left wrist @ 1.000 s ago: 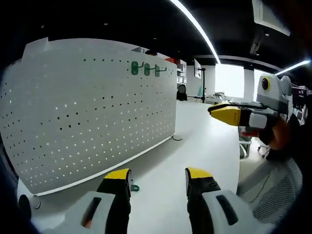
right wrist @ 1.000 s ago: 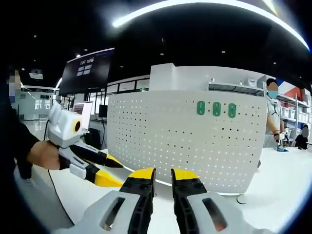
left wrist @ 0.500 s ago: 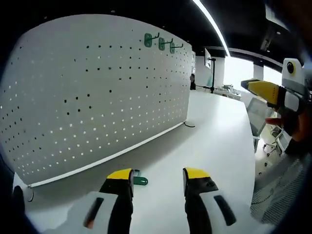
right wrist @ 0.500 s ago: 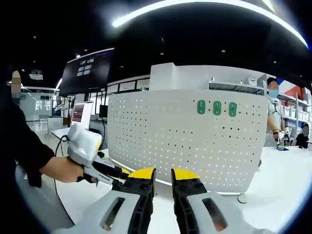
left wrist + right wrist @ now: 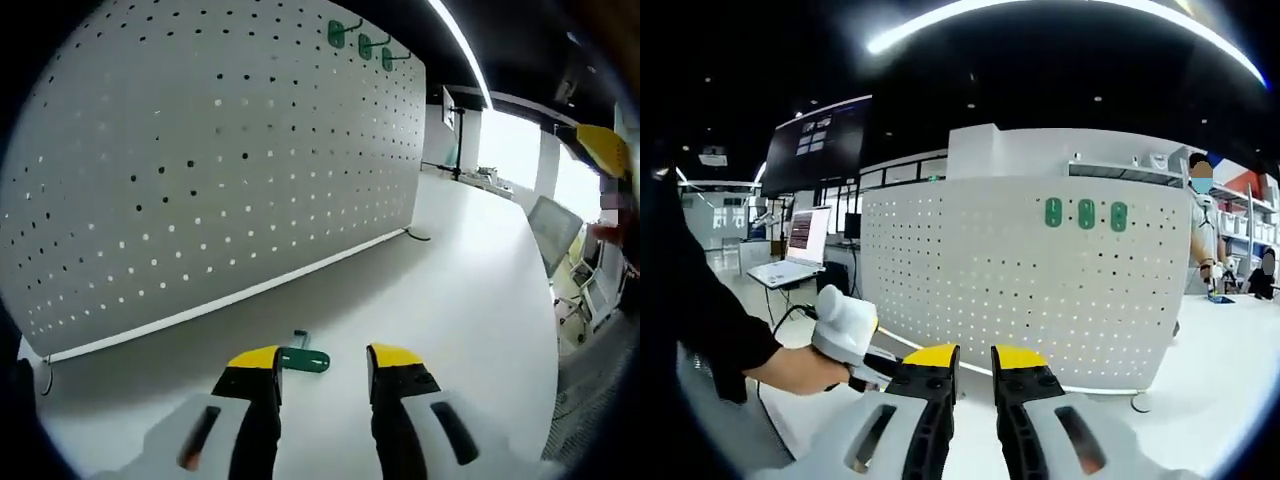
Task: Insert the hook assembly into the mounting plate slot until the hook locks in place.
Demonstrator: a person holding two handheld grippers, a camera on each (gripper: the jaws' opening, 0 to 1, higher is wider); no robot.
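White perforated metal, the mounting plate (image 5: 220,160), is standing upright along the far side of the tabletop (image 5: 440,300), with three green hooks (image 5: 362,42) sitting in its upper rows. A loose green hook assembly (image 5: 303,358) is lying flat on the tabletop near the plate's foot, just beyond the left gripper (image 5: 322,360). That gripper's yellow-tipped fingers are standing spread, flanking the piece without pinching it; whether the left finger is touching it is hard to judge.

In the right gripper view, the right gripper (image 5: 974,362) is facing the plate (image 5: 1040,290) from well back, its fingers close together with a narrow gap and nothing between them. A hand (image 5: 805,372) is holding the left gripper's body low at the left.
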